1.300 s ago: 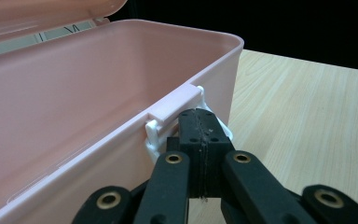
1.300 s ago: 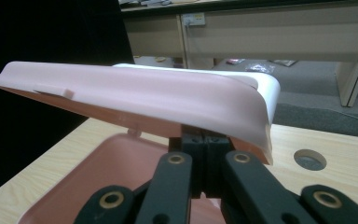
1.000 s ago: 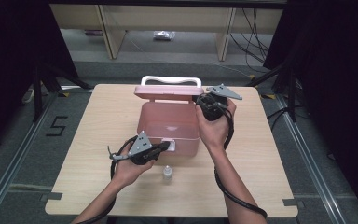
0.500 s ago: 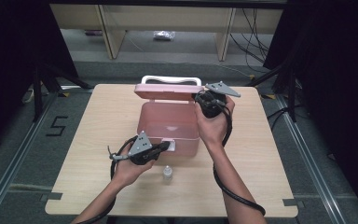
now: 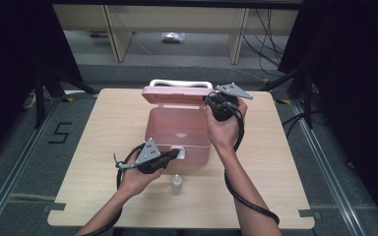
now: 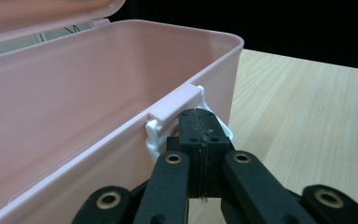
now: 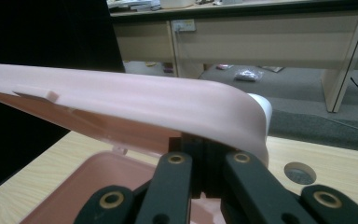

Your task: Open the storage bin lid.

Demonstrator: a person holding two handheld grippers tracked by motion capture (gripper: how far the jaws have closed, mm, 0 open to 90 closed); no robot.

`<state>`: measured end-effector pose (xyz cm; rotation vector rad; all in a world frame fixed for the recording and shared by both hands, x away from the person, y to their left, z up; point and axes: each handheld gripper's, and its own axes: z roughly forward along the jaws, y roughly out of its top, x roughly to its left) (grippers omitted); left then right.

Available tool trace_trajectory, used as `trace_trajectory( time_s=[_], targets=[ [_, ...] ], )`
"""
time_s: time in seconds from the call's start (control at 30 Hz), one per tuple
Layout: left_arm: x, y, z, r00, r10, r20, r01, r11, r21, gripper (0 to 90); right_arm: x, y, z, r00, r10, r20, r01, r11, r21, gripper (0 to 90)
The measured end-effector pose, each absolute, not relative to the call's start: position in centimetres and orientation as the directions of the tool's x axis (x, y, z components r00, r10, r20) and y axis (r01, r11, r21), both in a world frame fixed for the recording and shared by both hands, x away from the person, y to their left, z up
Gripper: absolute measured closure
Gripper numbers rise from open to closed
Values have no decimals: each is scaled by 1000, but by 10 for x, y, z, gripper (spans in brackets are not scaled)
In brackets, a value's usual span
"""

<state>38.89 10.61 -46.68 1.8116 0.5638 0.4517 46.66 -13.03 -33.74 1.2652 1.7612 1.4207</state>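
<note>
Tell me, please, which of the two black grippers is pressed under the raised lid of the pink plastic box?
The right gripper, with shut jaws beneath the lid. The left gripper sits low at the box's white front latch.

Pink plastic on pale wood

My box (image 5: pixel 179 133) and lid (image 7: pixel 121 105) look smooth, semi-gloss plastic; its latch (image 6: pixel 156 133) glossy white plastic; the table (image 5: pixel 103 128) matt wood grain; my jaws matt black.

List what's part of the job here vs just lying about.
In the job: pink box, its lid, white latch, left gripper, right gripper.
Lying about: small bottle on the table, bag on the floor.
</note>
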Motion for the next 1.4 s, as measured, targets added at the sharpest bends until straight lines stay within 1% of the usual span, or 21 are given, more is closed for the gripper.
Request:
trace_trajectory(
  time_s=[0.2,0.23,0.37,0.4,0.97,1.17,1.4],
  targets=[
    [389,106,-467,812,583,26,153,-255,955,894,469,-129,-337,-404,903,148,334,-5,943,900],
    [389,106,-467,812,583,25,154,-255,955,894,470,-130,-338,-409,903,130,325,11,946,900],
    [389,106,-467,811,584,26,153,-255,955,894,471,-130,-337,-406,903,139,332,4,943,900],
    [389,106,-467,811,584,26,153,-255,955,894,472,-130,-337,-411,903,124,322,16,947,900],
    [389,106,-467,812,584,26,153,-255,955,894,478,-128,-335,-394,909,138,337,3,942,900],
    [389,106,-467,811,584,27,152,-255,955,894,481,-128,-335,-394,911,118,331,21,943,900],
    [389,106,-467,811,584,28,150,-254,955,894,484,-127,-335,-386,914,128,340,12,940,900]
  ],
)
